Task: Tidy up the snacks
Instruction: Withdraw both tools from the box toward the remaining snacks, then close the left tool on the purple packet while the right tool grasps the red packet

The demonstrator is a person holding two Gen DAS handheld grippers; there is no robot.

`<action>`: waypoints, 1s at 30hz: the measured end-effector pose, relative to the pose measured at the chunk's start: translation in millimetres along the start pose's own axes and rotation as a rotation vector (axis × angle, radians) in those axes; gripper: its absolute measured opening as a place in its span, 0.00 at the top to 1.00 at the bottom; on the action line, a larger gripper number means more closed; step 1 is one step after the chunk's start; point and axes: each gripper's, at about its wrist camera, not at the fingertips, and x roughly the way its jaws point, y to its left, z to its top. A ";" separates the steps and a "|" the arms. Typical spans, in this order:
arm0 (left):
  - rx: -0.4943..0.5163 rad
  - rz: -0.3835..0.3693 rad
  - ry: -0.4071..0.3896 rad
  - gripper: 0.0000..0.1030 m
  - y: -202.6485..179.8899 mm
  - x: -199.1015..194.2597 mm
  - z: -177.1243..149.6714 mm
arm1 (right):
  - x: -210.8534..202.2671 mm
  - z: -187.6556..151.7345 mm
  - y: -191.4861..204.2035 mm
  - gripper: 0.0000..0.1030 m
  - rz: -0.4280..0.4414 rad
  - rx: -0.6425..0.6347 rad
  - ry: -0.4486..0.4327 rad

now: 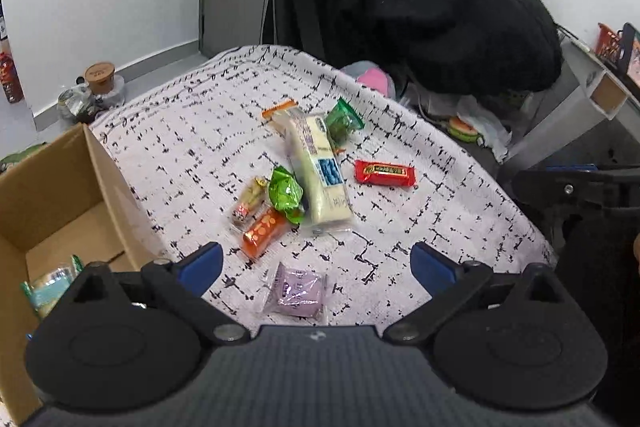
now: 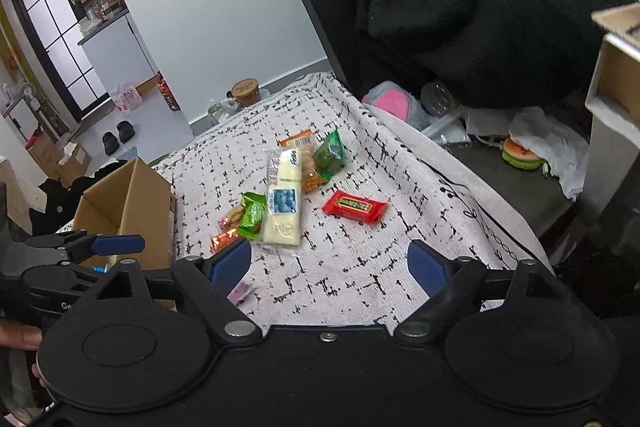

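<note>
Several snacks lie on a white black-flecked cloth (image 1: 400, 219). A purple packet (image 1: 298, 291) lies between my open left gripper's (image 1: 318, 263) fingers, just below the tips. Beyond are an orange packet (image 1: 263, 231), a green packet (image 1: 285, 191), a long pale cracker pack (image 1: 318, 167), a red bar (image 1: 385, 173) and a dark green packet (image 1: 343, 121). A cardboard box (image 1: 60, 187) at left holds one light green packet (image 1: 50, 289). My right gripper (image 2: 330, 263) is open and empty above the cloth, near the cracker pack (image 2: 283, 203) and red bar (image 2: 355, 206).
Black clothing (image 1: 440, 7) hangs over furniture behind the cloth. A pink and grey plush (image 2: 394, 103) and a burger toy (image 2: 520, 153) lie to the right. A jar with a wooden lid (image 1: 100, 77) stands on the floor. The left gripper (image 2: 100, 247) shows by the box (image 2: 132, 203).
</note>
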 end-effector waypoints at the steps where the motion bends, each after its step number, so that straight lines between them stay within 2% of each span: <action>1: -0.001 0.001 0.006 0.03 -0.5 3.4 -0.6 | 1.9 -1.3 -1.5 0.18 0.004 -0.001 0.003; 19: 0.010 0.030 0.120 0.11 -11.4 57.1 -14.2 | 50.6 -11.6 -14.8 0.18 0.053 0.047 0.047; 25: -0.020 0.089 0.164 0.24 -3.3 77.4 -17.0 | 60.4 -8.3 -26.0 0.18 0.076 0.113 0.043; 27: -0.031 0.108 0.184 0.35 0.2 84.1 -18.6 | 62.4 -7.2 -27.5 0.18 0.085 0.125 0.036; 29: -0.043 0.111 0.194 0.38 4.3 89.1 -20.7 | 66.0 -6.0 -28.1 0.18 0.091 0.126 0.027; 30: -0.048 0.109 0.190 0.44 5.4 89.8 -21.3 | 67.8 -5.4 -28.2 0.18 0.093 0.125 0.024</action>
